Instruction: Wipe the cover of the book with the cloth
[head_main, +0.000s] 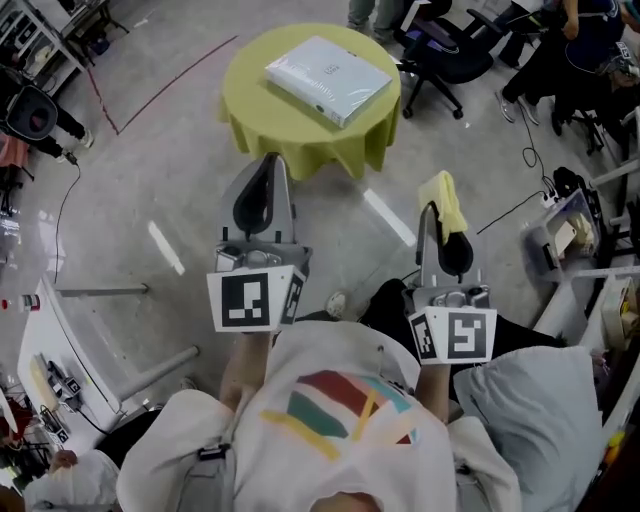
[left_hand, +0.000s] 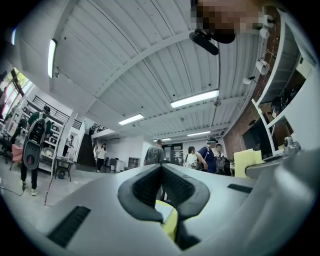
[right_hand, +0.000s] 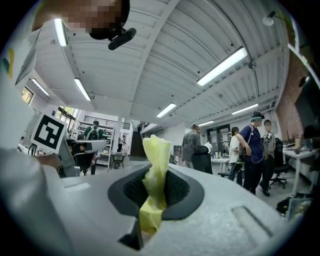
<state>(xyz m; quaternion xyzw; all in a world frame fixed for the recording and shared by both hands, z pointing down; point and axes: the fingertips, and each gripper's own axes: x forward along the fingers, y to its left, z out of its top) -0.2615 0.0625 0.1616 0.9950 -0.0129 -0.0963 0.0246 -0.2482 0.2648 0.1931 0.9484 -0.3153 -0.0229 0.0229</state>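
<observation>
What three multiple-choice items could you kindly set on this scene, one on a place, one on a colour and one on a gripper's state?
1. Where is the book relative to the round table? A under it; B flat on top; C leaning against it.
2. What colour is the cloth in the right gripper? A red; B blue; C yellow.
3. How is the left gripper? A shut, empty; B wide open; C shut on the book.
Answers: 1 B, it lies on the tabletop; 2 C, pale yellow fabric sticks up between the jaws; 3 A, its jaws meet with nothing between.
</observation>
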